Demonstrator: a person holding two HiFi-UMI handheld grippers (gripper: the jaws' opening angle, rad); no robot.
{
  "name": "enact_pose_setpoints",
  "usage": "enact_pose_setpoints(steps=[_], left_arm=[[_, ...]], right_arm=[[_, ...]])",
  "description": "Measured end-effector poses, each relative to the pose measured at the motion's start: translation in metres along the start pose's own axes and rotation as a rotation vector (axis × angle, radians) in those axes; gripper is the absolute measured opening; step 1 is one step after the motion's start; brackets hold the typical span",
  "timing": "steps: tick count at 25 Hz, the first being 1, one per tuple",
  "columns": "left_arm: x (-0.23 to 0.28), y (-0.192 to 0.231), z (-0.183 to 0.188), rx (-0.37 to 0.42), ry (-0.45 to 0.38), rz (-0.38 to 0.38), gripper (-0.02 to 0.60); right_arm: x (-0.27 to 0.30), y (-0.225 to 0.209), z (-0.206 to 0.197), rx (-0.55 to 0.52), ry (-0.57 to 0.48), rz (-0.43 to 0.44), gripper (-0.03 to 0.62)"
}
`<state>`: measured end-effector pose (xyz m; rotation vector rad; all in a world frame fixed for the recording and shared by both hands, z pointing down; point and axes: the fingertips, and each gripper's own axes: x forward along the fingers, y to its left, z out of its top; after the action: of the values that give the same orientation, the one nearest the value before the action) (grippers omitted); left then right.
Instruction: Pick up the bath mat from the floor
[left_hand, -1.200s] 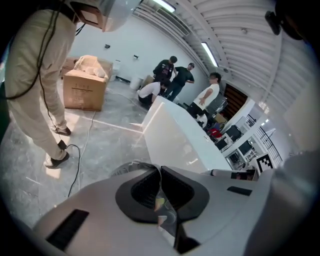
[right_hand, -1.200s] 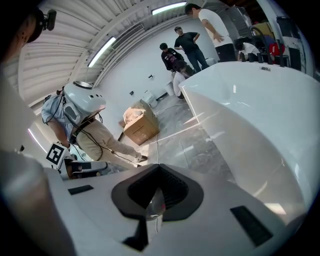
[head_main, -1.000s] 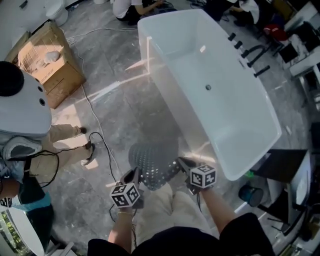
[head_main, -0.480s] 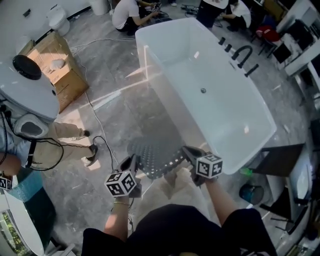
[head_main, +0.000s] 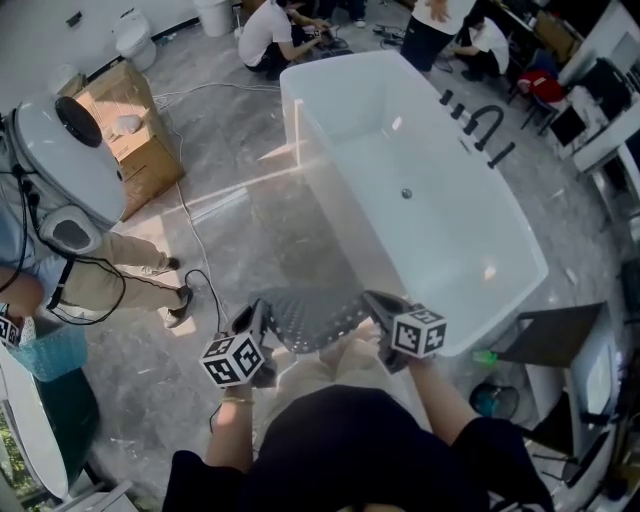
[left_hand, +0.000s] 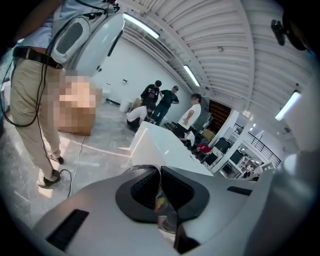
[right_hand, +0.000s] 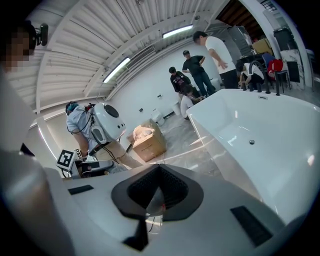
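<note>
glossy bathtub (head_main: 430, 230), plastic bath mat (head_main: 310, 318)

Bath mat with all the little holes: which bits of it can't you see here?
- Head view: the clear perforated plastic bath mat has its gripped corners hidden under the left gripper and the right gripper.
- Left gripper view: only a sliver shows between the shut jaws; the gripper's grey body covers the rest.
- Right gripper view: the same, a sliver only.

Head view looks steeply down from overhead, bathtub (head_main: 400, 130) up around 1 o'clock. Left gripper view and right gripper view sit low, right behind their jaws, facing 12, all three catching that tub
</note>
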<state>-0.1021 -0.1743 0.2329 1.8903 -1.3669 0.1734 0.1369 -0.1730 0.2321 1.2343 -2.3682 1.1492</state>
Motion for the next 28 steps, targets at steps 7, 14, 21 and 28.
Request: enact_pose_setpoints(steps=[7, 14, 21, 28], left_arm=[[-0.014, -0.005, -0.007, -0.001, -0.019, -0.002, 0.011], [-0.014, -0.004, -0.005, 0.005, -0.019, 0.002, 0.011], [-0.013, -0.006, -0.004, 0.016, -0.01, -0.008, 0.011], [-0.009, -0.004, -0.002, 0.032, 0.002, -0.019, 0.011]], right_arm=[[-0.014, -0.001, -0.01, 0.012, -0.013, 0.005, 0.012], [-0.016, 0.001, -0.009, 0.012, -0.025, 0.007, 0.012], [-0.015, 0.0, -0.009, 0.005, -0.034, -0.003, 0.012], [-0.009, 0.009, -0.008, -0.005, -0.035, -0.006, 0.012]])
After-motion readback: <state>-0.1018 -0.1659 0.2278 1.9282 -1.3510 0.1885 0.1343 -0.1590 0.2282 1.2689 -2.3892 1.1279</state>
